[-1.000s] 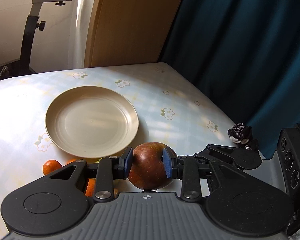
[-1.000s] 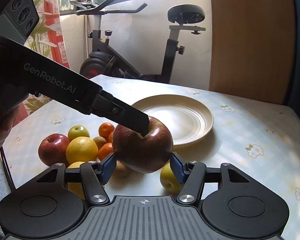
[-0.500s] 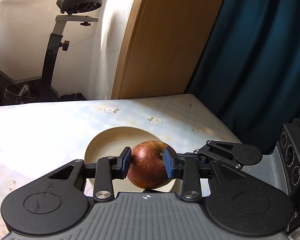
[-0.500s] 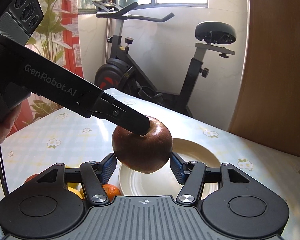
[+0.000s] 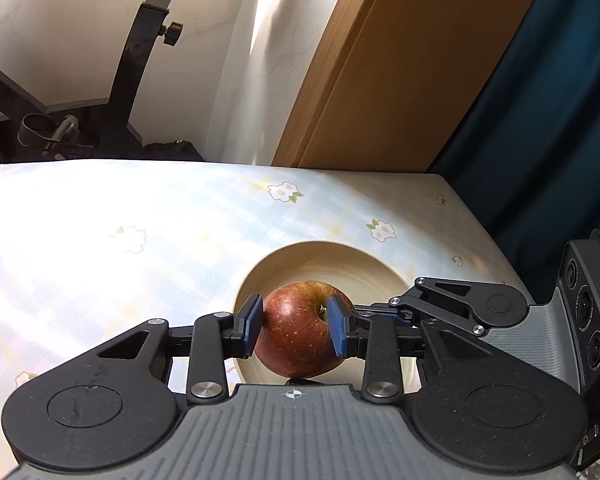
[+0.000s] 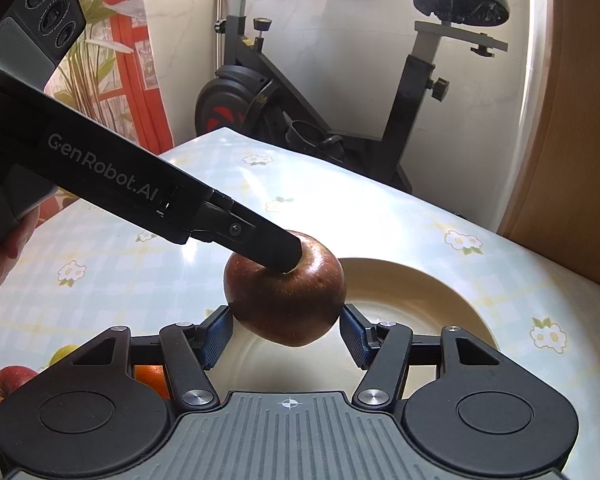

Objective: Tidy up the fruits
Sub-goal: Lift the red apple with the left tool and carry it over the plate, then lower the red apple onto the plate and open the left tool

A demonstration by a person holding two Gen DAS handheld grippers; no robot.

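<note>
**Fruit sorting: items at this moment**

- Red apple (image 6: 4,390): lower left of the right wrist view, on the table beside a green fruit (image 6: 66,354) and an orange (image 6: 152,376), all partly hidden behind the gripper body.
- Left gripper (image 5: 296,326): blue pads (image 5: 252,326) pinching a dark red apple (image 5: 296,336) from both sides, held above the near rim of the plate.
- Plate (image 5: 340,264): cream, round, near the right edge of the table (image 5: 140,216), which has a flowered cloth.
- Right gripper (image 6: 286,334): fingers spread, either side of the dark red apple, pads not seen touching it.
- Exercise bike (image 6: 380,80): beyond the table's far edge.
</note>
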